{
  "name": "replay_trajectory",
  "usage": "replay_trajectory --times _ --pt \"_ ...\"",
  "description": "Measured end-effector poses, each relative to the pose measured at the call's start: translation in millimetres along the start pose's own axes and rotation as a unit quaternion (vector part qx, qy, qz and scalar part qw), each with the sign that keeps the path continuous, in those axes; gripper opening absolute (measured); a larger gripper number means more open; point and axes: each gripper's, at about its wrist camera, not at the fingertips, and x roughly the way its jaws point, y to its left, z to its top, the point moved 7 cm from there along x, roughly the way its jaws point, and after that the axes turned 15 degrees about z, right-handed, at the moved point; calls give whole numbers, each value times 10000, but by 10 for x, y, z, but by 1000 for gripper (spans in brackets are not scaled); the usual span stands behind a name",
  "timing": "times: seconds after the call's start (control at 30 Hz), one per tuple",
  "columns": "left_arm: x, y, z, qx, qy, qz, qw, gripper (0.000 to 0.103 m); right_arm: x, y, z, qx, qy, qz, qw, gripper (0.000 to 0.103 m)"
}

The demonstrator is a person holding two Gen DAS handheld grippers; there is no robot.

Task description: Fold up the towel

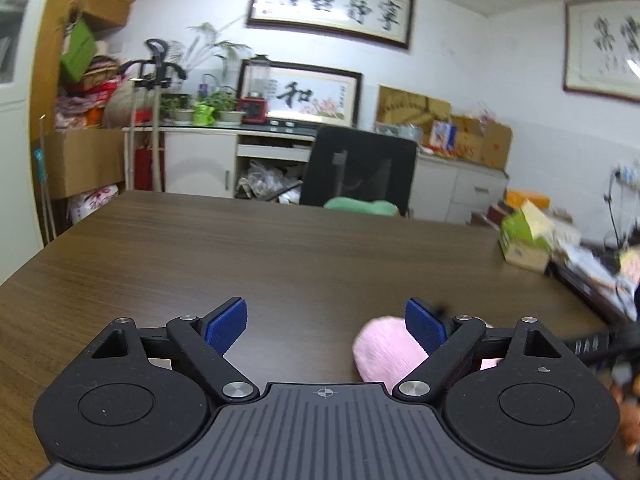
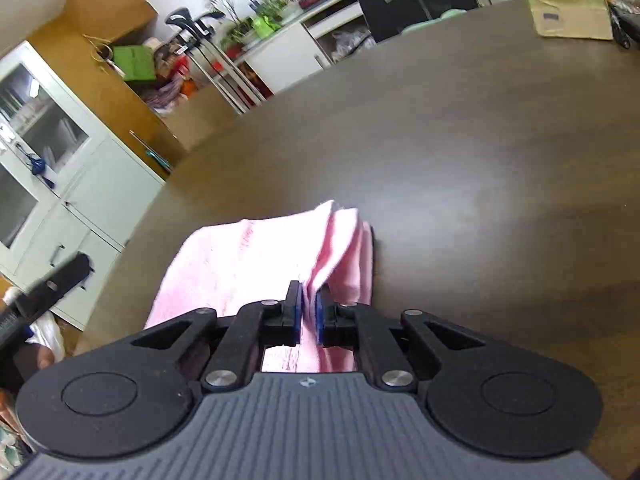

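A pink towel (image 2: 248, 264) lies folded in layers on the dark wooden table (image 2: 460, 160). My right gripper (image 2: 307, 314) is shut on the towel's near edge, with pink cloth pinched between its blue pads. In the left wrist view a corner of the pink towel (image 1: 384, 348) shows beside and under the right finger. My left gripper (image 1: 326, 322) is open and empty above the table (image 1: 280, 256), just left of the towel.
A cardboard box with green top (image 1: 524, 240) and cluttered items stand at the table's right edge; the box also shows in the right wrist view (image 2: 568, 12). A black office chair (image 1: 360, 168) stands behind the far edge. Cabinets (image 2: 60, 184) stand to the left.
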Motion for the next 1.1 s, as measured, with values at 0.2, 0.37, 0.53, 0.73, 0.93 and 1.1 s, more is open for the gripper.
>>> replay_trajectory --times 0.2,0.37,0.53,0.73,0.93,1.1 --pt "87 -370 -263 921 226 -48 9955 89 -84 56 -13 -381 61 -464 9982 20" --pt "179 -516 -436 1461 407 114 9884 89 -266 167 52 -773 -474 -496 9946 25" --pt "238 -582 -536 1582 555 61 9858 92 -85 314 34 -254 -343 1010 9940 32" --pt "275 -539 -531 1530 598 88 9864 99 122 40 -86 21 96 222 9997 30" --pt "148 -351 -355 1055 387 47 9937 96 58 365 -220 -907 -66 -3 9959 45" --pt "323 -304 -426 1078 861 128 9904 96 90 543 -486 -1551 415 -246 9867 46"
